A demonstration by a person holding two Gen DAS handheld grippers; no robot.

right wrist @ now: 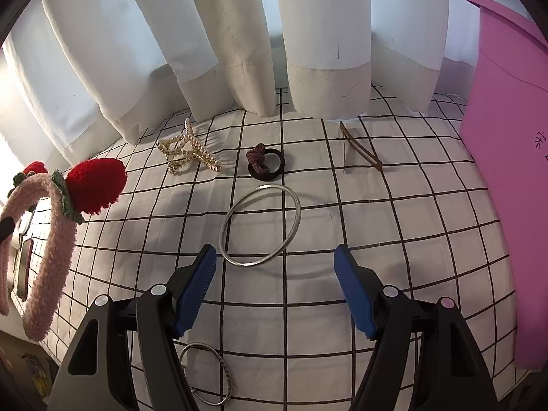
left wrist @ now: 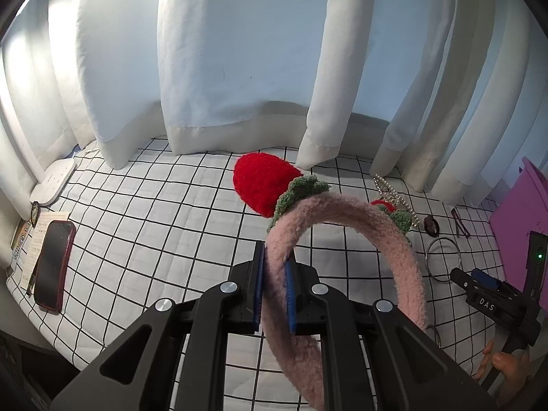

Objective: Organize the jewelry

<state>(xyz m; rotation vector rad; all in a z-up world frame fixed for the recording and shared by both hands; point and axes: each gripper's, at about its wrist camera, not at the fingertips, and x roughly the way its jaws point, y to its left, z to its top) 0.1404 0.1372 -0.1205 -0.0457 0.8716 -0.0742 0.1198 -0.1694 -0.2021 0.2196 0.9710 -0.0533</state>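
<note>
My left gripper (left wrist: 275,257) is shut on one side of a fuzzy pink headband (left wrist: 404,257) and holds it above the checked sheet. The headband carries a red knitted strawberry (left wrist: 262,183) with green leaves. In the right wrist view the headband (right wrist: 51,239) hangs at the far left. My right gripper (right wrist: 275,251) stands open with nothing between its pads, just above the near edge of a silver bangle (right wrist: 299,213) lying flat. A second silver bangle (right wrist: 227,373) lies under the gripper. Further back lie a pearl star claw clip (right wrist: 186,152), a dark hair tie (right wrist: 265,164) and a brown hair clip (right wrist: 359,152).
A pink box (right wrist: 507,137) stands along the right side of the white checked sheet (right wrist: 411,239). White curtains (right wrist: 239,51) hang down onto the back edge. At the far left lie a phone in a red case (left wrist: 53,263), papers and a white device (left wrist: 53,179).
</note>
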